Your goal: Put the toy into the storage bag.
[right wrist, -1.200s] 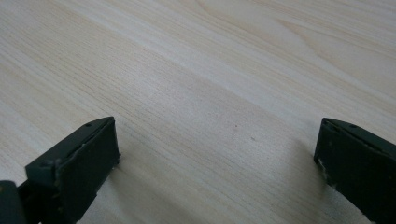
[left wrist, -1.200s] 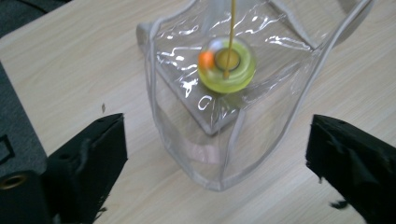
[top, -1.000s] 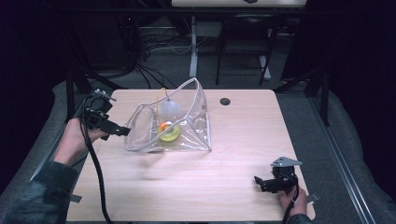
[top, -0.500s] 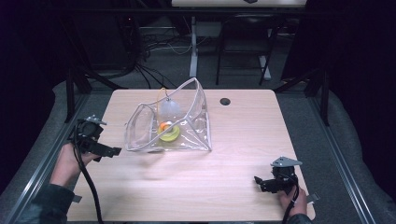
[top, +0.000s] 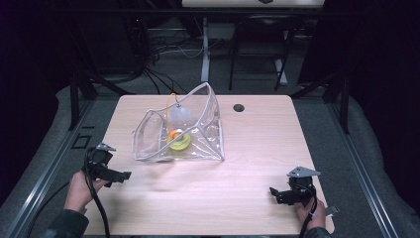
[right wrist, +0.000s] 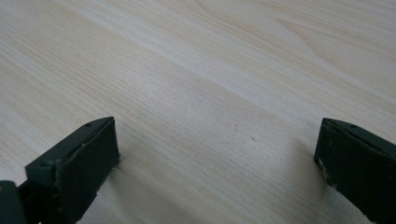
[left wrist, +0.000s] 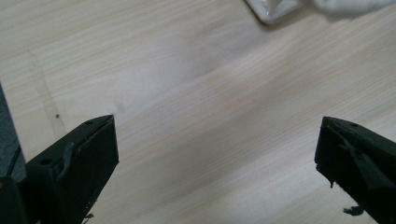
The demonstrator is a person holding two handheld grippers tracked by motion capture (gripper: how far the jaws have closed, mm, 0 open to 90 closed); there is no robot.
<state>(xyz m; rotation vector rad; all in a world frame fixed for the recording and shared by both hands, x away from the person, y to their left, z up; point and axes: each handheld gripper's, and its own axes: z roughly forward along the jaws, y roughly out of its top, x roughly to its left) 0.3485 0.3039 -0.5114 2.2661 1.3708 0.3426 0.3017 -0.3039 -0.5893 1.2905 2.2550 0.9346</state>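
A clear plastic zip pouch (top: 198,134) stands open near the middle of the wooden table (top: 247,148). Inside it lie a yellow-green roll (top: 179,143), a small orange piece (top: 175,134) and a pale translucent bottle (top: 179,116). My left gripper (top: 124,175) is open at the table's near left edge, below and left of the pouch, with nothing between its jaws. In the left gripper view (left wrist: 217,172) a white corner of the pouch (left wrist: 273,8) shows at the top. My right gripper (top: 273,192) rests open at the near right corner; bare wood lies between its jaws (right wrist: 217,168).
A small black round hole (top: 239,107) sits in the tabletop at the back, right of the pouch. Dark stands, cables and grey floor surround the table. Bare wood stretches between the two grippers along the front.
My left gripper has drawn back from beside the pouch's left end toward the near left edge of the table. The right gripper and the pouch have stayed put.
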